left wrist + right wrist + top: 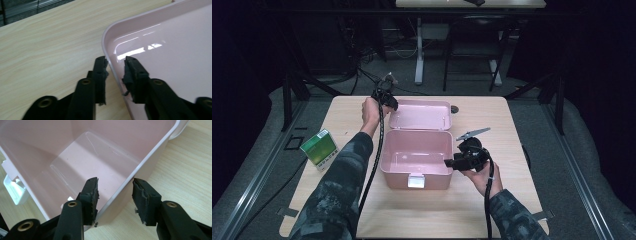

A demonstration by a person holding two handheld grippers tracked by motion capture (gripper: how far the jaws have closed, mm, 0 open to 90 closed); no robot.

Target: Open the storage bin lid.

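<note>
1. Pink box sitting open near the middle of the table, lid laid back flat toward the far edge, white latch facing the near edge, nothing visible inside.
2. Left gripper at the lid's far-left corner; in the left gripper view, jaws straddling the lid's rim, one pad outside, one inside, a gap visible on both sides, so parted and not yet pinching.
3. Right gripper at the box's right wall; in the right gripper view, jaws astride that wall, inner pad close to it, outer pad clearly off it, so parted too.
4. Judged step: taking hold of lid and body, probably to swing the lid shut.
5. To do well: close the right jaws squarely on the wall to steady the body; seat the left pads deeper over the rim before squeezing, since the glossy plastic looks slippery; lift the lid in an arc about the hinge, not straight up.
6. Green carton standing at the table's left edge, well apart from the box; small dark thing just beside the lid's right end.
7. Pale wood-grain top, bare elsewhere.
8. Beyond: dark room, grey floor, another table's legs, cables.
</note>
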